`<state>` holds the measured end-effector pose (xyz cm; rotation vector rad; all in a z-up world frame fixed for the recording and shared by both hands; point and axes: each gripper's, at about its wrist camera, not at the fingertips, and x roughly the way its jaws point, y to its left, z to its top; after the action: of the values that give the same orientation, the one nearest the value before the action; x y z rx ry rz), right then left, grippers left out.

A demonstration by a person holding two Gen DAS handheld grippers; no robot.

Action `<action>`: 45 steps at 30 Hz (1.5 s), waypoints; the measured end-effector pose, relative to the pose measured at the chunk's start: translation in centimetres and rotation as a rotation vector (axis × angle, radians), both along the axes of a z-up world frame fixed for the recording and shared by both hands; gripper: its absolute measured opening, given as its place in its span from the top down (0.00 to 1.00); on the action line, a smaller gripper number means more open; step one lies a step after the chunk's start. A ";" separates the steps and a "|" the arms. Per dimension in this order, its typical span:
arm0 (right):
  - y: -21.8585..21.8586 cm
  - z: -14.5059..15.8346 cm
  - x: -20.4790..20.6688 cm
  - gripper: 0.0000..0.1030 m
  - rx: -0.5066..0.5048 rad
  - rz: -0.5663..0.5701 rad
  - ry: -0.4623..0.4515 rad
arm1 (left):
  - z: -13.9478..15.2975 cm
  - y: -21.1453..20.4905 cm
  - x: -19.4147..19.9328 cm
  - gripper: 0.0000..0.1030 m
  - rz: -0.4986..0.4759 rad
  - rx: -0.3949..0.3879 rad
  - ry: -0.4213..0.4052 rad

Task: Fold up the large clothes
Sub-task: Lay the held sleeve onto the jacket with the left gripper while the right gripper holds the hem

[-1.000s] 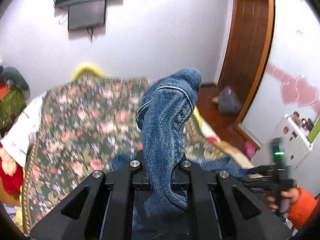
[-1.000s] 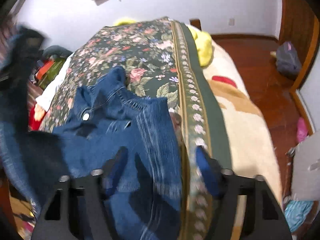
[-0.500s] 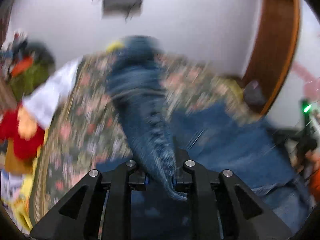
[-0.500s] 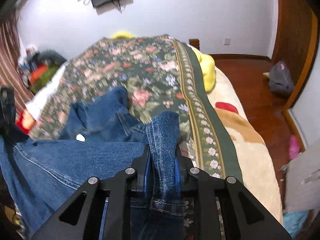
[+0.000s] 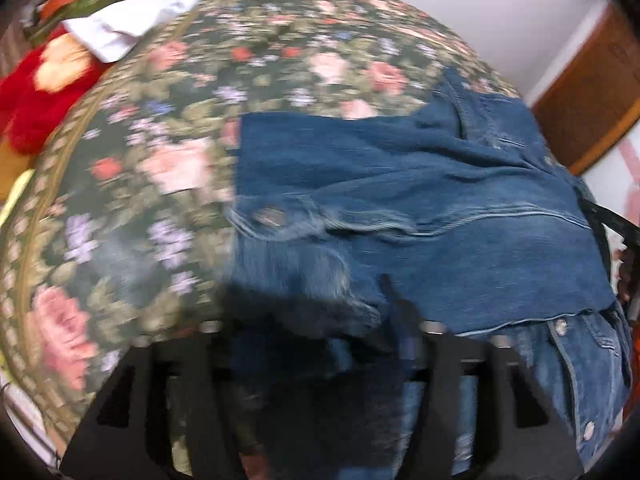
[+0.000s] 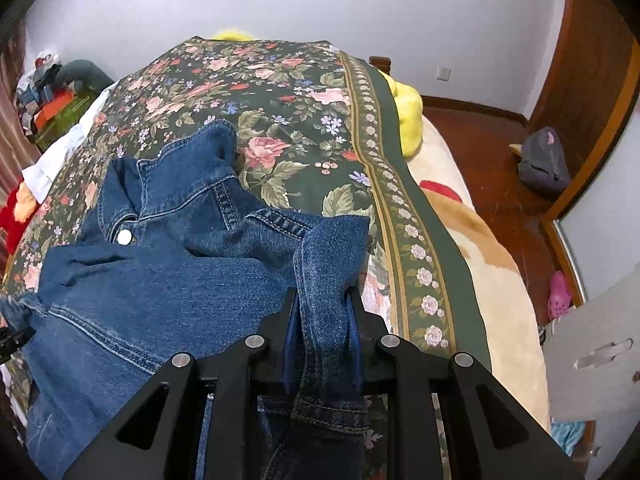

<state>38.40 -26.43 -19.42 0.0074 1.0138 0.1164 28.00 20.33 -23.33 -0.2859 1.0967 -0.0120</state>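
A blue denim jacket (image 6: 160, 264) lies spread on the floral bedspread (image 6: 280, 92), collar toward the far end. My right gripper (image 6: 322, 300) is shut on a fold of the jacket's denim edge at its right side. In the left wrist view the jacket (image 5: 420, 200) lies across the bedspread (image 5: 160, 120), blurred. My left gripper (image 5: 320, 328) is low over the jacket's near edge with dark denim bunched between its fingers; blur hides the grip.
A yellow pillow (image 6: 408, 116) and a cream blanket (image 6: 480, 248) lie on the bed's right side. A red plush toy (image 5: 44, 80) and white cloth (image 5: 132, 28) sit at the left edge. A grey bag (image 6: 544, 164) is on the wooden floor.
My left gripper swung down from holding denim high in the air to low over the bed. My right gripper closed on the jacket's edge and the jacket now lies flatter.
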 end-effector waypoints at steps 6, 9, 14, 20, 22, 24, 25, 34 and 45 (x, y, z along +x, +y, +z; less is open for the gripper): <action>-1.3 1.1 -0.3 0.82 0.092 -0.001 0.071 | 1.7 1.8 -1.6 0.33 -0.009 -0.013 0.008; -1.7 1.9 -0.5 0.82 0.118 0.006 0.102 | 3.5 2.8 -1.5 0.33 0.007 0.051 -0.018; -1.9 3.3 -1.3 0.82 0.075 0.032 0.107 | 4.9 5.4 0.5 0.32 0.055 0.049 -0.030; -1.9 3.8 -1.4 0.82 0.010 0.035 0.068 | 1.7 6.8 5.3 0.32 0.078 -0.075 0.034; -2.0 3.1 -0.8 0.82 0.024 0.033 0.090 | -0.2 7.0 6.9 0.32 0.079 -0.141 0.067; -2.0 2.3 0.0 0.82 0.044 0.030 0.120 | -1.9 6.8 8.1 0.32 0.078 -0.183 0.096; -1.9 2.1 0.4 0.82 0.053 0.032 0.128 | -2.6 6.6 8.8 0.32 0.074 -0.199 0.100; -0.7 -0.3 3.1 0.81 0.044 0.038 0.169 | -4.0 4.1 12.7 0.35 -0.016 -0.167 0.079; 0.4 0.8 4.7 0.83 0.116 0.001 0.043 | 0.1 2.9 11.4 0.80 0.024 0.048 -0.073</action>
<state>43.11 -26.07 -18.66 0.1158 1.0493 0.1769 39.38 23.21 -23.20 -0.2537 1.0199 0.0248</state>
